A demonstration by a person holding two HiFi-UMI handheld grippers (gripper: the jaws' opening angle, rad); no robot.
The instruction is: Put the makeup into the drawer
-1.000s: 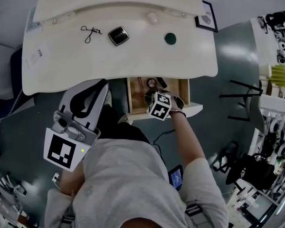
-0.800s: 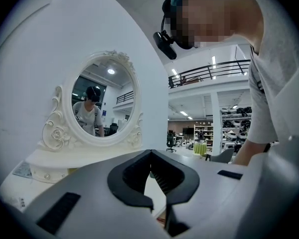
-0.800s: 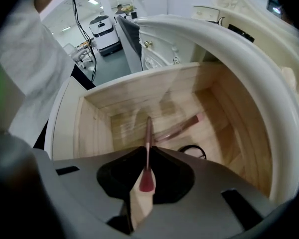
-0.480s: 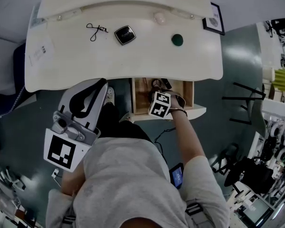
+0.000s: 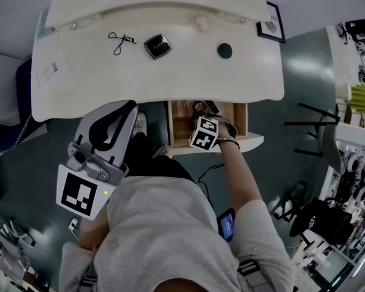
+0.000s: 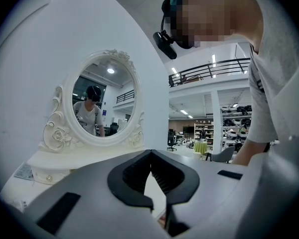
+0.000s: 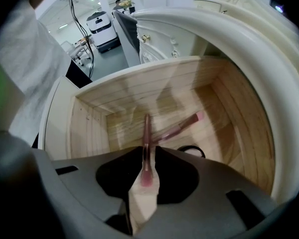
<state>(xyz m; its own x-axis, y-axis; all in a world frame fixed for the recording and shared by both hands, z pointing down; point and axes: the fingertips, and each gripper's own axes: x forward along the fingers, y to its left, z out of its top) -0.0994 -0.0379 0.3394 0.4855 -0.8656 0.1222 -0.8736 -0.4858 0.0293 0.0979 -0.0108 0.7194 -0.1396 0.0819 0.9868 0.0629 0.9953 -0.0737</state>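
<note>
The wooden drawer stands pulled out under the white dressing table. My right gripper hangs over the drawer's inside, shut on a slim pink makeup brush that points into it. In the head view only its marker cube shows. A second pink brush and a black ring-shaped item lie on the drawer floor. On the tabletop are an eyelash curler, a black compact and a round green item. My left gripper is shut and empty, low beside the person.
An oval mirror stands at the back of the dressing table. A small framed picture sits at the table's far right corner and a pale round item on the raised back shelf. A black stand is on the floor to the right.
Almost nothing has changed. The head view shifted slightly; my right gripper stays over the open drawer with the brush, and the left gripper has not moved.
</note>
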